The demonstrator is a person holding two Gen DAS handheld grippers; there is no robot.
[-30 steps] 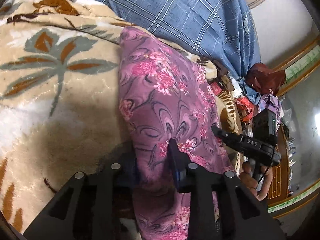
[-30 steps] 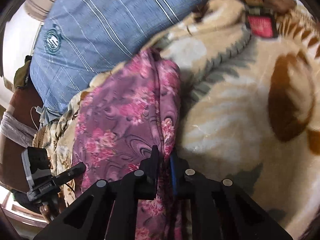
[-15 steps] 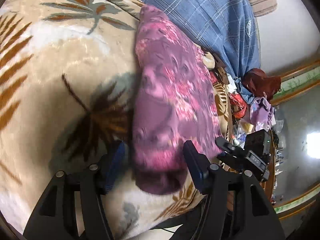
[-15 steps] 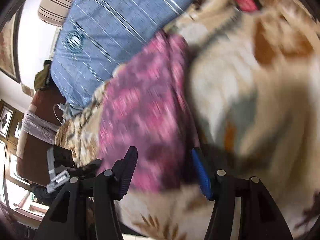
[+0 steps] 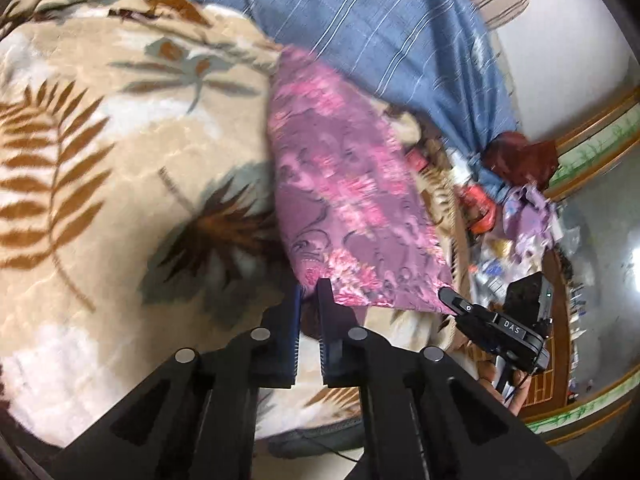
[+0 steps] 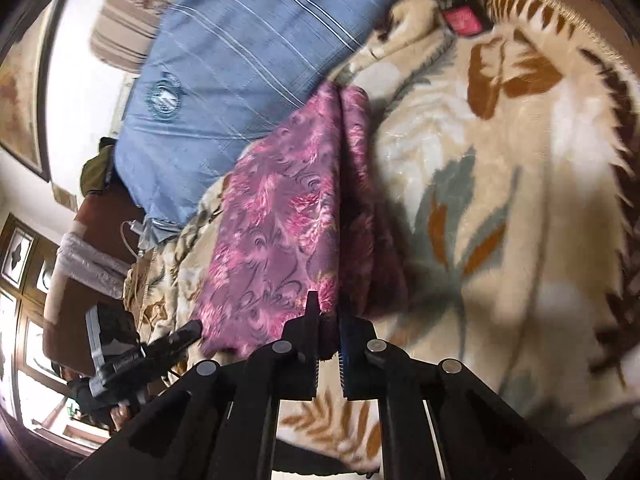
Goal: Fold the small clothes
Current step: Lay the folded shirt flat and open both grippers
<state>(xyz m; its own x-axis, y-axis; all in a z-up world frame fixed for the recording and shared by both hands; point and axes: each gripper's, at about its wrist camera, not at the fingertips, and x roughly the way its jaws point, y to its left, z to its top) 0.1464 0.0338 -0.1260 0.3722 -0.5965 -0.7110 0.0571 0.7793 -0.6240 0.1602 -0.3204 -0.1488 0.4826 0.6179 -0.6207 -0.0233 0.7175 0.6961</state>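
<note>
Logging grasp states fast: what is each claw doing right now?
Left claw: closed on the near corner of the purple floral garment.
Right claw: closed on the garment's near edge.

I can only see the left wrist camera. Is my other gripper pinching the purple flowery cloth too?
Observer: Yes. In the right wrist view the right gripper has its jaws almost together on the near edge of the purple cloth.
Operator: Is the cloth flat on that side?
Observer: No. Its right side is doubled over in a long fold.
Operator: What else is over there?
Observer: A framed picture hangs on the wall at the far left.
</note>
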